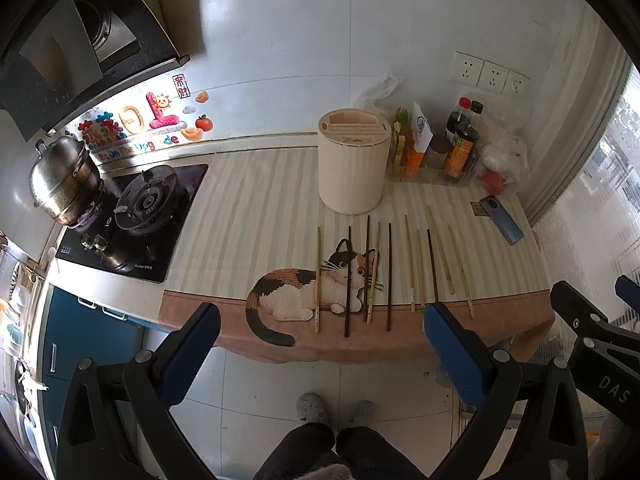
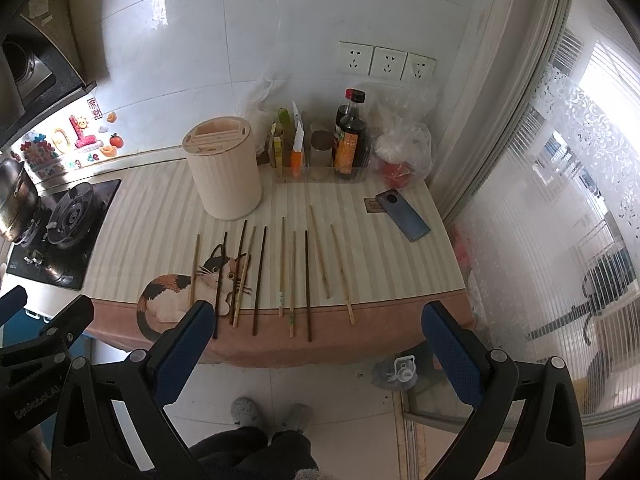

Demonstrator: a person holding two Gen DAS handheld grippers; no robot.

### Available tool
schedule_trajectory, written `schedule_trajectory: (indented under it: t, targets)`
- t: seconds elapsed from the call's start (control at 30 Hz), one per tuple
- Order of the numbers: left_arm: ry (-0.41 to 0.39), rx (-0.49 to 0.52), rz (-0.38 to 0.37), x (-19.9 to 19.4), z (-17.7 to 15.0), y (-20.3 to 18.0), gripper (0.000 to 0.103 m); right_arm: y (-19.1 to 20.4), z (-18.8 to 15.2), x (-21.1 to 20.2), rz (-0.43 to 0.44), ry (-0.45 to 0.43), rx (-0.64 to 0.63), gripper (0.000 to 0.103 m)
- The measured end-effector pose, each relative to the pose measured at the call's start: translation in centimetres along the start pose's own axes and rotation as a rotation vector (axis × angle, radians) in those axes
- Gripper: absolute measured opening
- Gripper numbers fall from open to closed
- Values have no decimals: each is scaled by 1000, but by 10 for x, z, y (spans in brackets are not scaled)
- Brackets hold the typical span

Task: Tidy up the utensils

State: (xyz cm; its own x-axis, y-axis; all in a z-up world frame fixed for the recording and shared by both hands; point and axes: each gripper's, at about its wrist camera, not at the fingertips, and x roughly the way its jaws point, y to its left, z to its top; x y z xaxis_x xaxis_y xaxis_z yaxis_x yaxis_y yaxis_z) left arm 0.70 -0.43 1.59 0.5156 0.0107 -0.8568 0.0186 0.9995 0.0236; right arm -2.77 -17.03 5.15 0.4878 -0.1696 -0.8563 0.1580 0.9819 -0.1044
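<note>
Your left gripper (image 1: 322, 328) and right gripper (image 2: 316, 328) both hang spread and empty, short of the mat (image 2: 160, 208). Chopsticks (image 2: 260, 280) lie side by side in a row in front of the holder (image 2: 224, 176), ends overhanging the mat's near edge. Risk: a clumsy pinch could catch two crowded sticks, or nudge one to the floor. Phone (image 2: 404, 216) sits right of the holder.

Landmark: utensil holder (image 1: 354, 166), upright on the counter (image 1: 248, 200), toward the rear. Chopsticks (image 1: 389, 272) lie in a row in front of holder, tips pointing toward it, handles near the counter's front edge. Bottles (image 1: 460, 148) stand right of holder, against the wall. Phone (image 1: 502, 224) lies flat, front-right of holder. Stove (image 1: 132, 220) sits left of holder; pot (image 1: 64, 180) on its far burner.
</note>
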Motion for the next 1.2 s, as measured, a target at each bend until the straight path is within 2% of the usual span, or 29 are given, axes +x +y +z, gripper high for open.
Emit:
schedule_trajectory:
  t: [1.2]
  targets:
    - [-7,-2,1,4,5,-9,103,-2,8,4,-1,-2,-4,103]
